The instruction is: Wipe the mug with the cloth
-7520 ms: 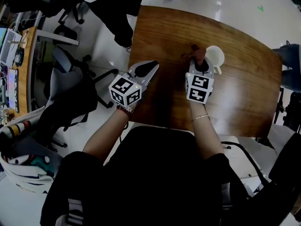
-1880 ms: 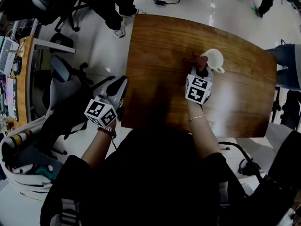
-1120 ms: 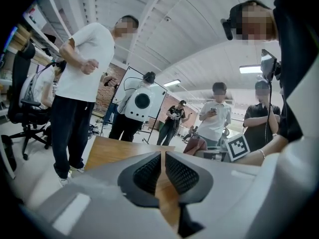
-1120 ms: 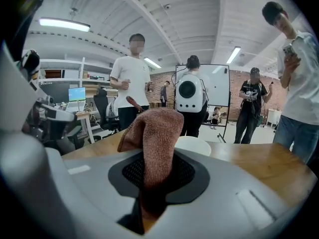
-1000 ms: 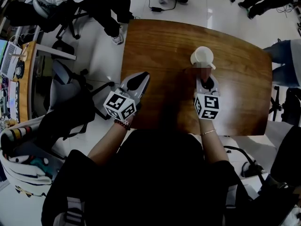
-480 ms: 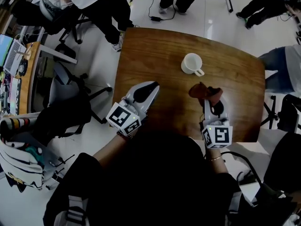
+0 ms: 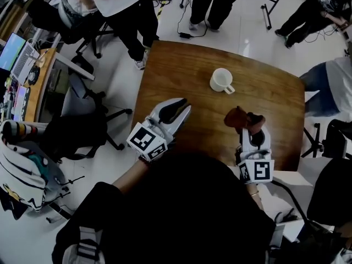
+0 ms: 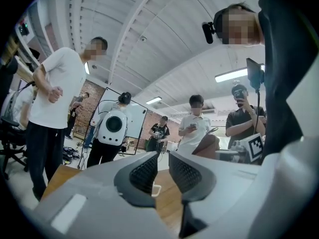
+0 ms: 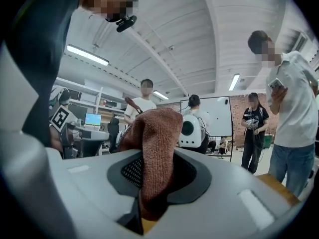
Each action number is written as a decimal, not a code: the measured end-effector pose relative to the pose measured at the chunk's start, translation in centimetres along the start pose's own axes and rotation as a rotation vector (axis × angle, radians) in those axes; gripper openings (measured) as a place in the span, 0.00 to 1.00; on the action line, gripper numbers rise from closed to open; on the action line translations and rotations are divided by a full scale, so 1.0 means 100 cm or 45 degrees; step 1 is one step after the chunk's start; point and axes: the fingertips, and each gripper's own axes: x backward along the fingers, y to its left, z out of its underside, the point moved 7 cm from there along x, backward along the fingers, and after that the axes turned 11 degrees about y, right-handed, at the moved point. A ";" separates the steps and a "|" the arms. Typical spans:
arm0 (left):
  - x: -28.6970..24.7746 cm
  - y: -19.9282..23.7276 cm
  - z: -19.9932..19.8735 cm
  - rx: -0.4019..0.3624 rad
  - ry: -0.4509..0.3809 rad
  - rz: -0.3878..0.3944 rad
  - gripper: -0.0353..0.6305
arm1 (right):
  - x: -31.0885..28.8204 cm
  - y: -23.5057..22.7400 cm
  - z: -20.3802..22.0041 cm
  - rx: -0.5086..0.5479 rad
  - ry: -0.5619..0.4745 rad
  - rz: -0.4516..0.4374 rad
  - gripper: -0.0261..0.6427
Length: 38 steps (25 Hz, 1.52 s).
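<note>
A white mug (image 7: 221, 81) stands upright on the wooden table (image 7: 181, 65), handle toward the near right. My right gripper (image 7: 249, 128) is raised over the table's near right part, apart from the mug. It is shut on a reddish-brown cloth (image 7: 242, 117) that bunches above its jaws. In the right gripper view the cloth (image 9: 157, 138) stands up between the pads (image 9: 132, 171). My left gripper (image 7: 186, 104) hovers over the table's near left part. Its jaws are opening, with nothing between them (image 8: 160, 166).
Several people stand around the table's far side (image 7: 126, 4) and right (image 7: 330, 81). Office chairs (image 7: 82, 109) and a desk with screens (image 7: 22, 65) are on the left. A bare stretch of table lies between the two grippers and the mug.
My right gripper has drawn back from the mug toward me, carrying the cloth. My left gripper has come in over the table edge and its jaws have parted.
</note>
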 end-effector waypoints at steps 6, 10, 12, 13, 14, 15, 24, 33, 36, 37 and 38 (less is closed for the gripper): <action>0.003 -0.003 0.000 -0.012 0.007 -0.008 0.15 | 0.003 0.005 -0.003 0.002 -0.009 0.008 0.17; 0.004 0.005 -0.004 -0.036 -0.004 -0.015 0.15 | -0.003 0.003 -0.001 -0.006 -0.031 0.018 0.17; 0.006 0.007 -0.001 -0.019 0.001 -0.023 0.15 | -0.004 0.001 0.001 -0.013 -0.019 0.025 0.17; 0.007 0.009 0.000 -0.011 0.003 -0.027 0.15 | -0.004 0.000 0.002 -0.013 -0.013 0.029 0.17; 0.007 0.011 0.000 -0.007 0.004 -0.029 0.15 | -0.004 -0.001 0.002 -0.011 -0.007 0.034 0.17; 0.007 0.013 -0.001 -0.008 0.002 -0.030 0.15 | -0.005 -0.002 0.002 -0.007 0.000 0.039 0.17; 0.005 0.025 -0.007 -0.001 -0.015 -0.043 0.15 | -0.013 -0.010 -0.007 0.040 0.007 0.059 0.18; 0.008 0.028 -0.004 0.013 -0.019 -0.046 0.15 | -0.014 -0.007 -0.011 0.034 -0.025 0.067 0.18; 0.009 0.028 -0.005 0.012 -0.017 -0.047 0.15 | -0.013 -0.008 -0.013 0.065 -0.018 0.093 0.17; 0.009 0.028 -0.004 0.012 -0.015 -0.047 0.15 | -0.013 -0.008 -0.013 0.072 -0.012 0.100 0.17; 0.010 0.028 -0.004 0.011 -0.014 -0.048 0.15 | -0.013 -0.009 -0.013 0.075 -0.007 0.106 0.17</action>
